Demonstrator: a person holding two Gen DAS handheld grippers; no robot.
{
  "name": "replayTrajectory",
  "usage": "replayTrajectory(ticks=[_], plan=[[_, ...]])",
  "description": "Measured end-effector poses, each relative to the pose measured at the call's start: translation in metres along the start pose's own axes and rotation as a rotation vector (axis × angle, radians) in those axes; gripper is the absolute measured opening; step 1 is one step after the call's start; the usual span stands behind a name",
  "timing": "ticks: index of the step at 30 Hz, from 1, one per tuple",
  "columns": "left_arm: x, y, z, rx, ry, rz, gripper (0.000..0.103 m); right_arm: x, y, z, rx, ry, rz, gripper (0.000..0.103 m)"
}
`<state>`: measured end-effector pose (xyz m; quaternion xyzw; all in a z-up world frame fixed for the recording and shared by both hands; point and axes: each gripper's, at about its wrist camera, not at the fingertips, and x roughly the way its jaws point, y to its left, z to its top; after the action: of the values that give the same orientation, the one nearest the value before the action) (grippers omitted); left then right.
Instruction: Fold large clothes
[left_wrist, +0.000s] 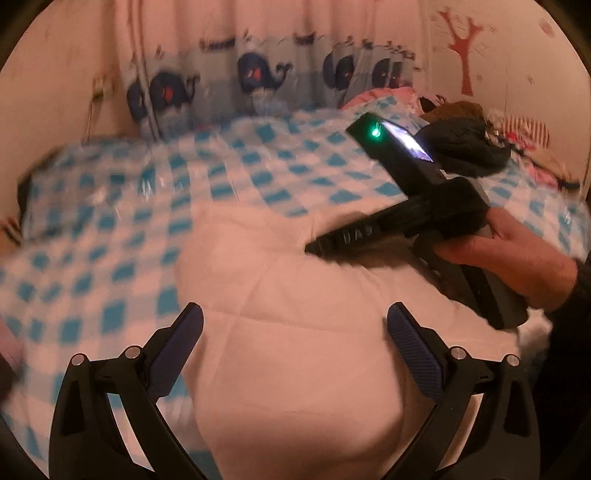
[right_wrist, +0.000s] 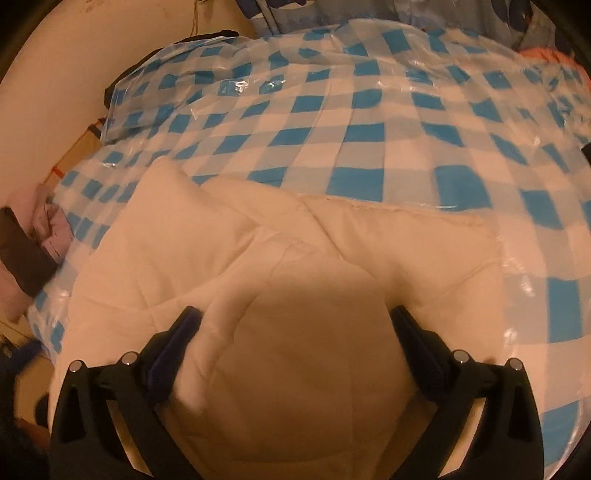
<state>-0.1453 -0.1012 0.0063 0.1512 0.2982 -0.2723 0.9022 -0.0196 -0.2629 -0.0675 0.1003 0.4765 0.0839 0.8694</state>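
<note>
White quilted garment (right_wrist: 280, 280) is spread lower centre on checkered bed cover (right_wrist: 369, 122). Left gripper (left_wrist: 295, 350) is held wide above it; right gripper (right_wrist: 295, 350) is spread wide, a bulge of garment between its fingers.

The right tool (right_wrist: 293, 332) is hanging over a cream quilted garment (right_wrist: 258, 266), its two dark fingers (right_wrist: 177, 343) standing wide apart with a rounded bulge of the padding sitting between them. The garment is lying on a bed under a blue-and-white checked cover (right_wrist: 369, 122) sheathed in glossy clear plastic. At the left edge, a dark brown item (right_wrist: 22, 254) is resting beside pink fabric (right_wrist: 55, 232).
</note>
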Motion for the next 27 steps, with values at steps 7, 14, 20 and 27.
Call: replayTrajectory(ticks=[7,14,20,27], plan=[[0.015,-0.001,-0.004,-0.006,0.056,-0.073,0.096,-0.016,-0.002,-0.009,0.018,-0.025,0.032,0.096],[0.016,-0.002,-0.007,0.001,0.052,-0.078,0.096,-0.033,-0.008,-0.020,0.040,-0.066,0.060,0.096],[0.015,0.001,-0.008,-0.018,0.055,-0.079,0.096,-0.077,-0.024,-0.040,0.141,-0.190,0.070,0.096],[0.013,0.001,-0.008,-0.023,0.057,-0.071,0.096,-0.080,-0.065,-0.086,0.367,-0.159,0.093,0.096]])
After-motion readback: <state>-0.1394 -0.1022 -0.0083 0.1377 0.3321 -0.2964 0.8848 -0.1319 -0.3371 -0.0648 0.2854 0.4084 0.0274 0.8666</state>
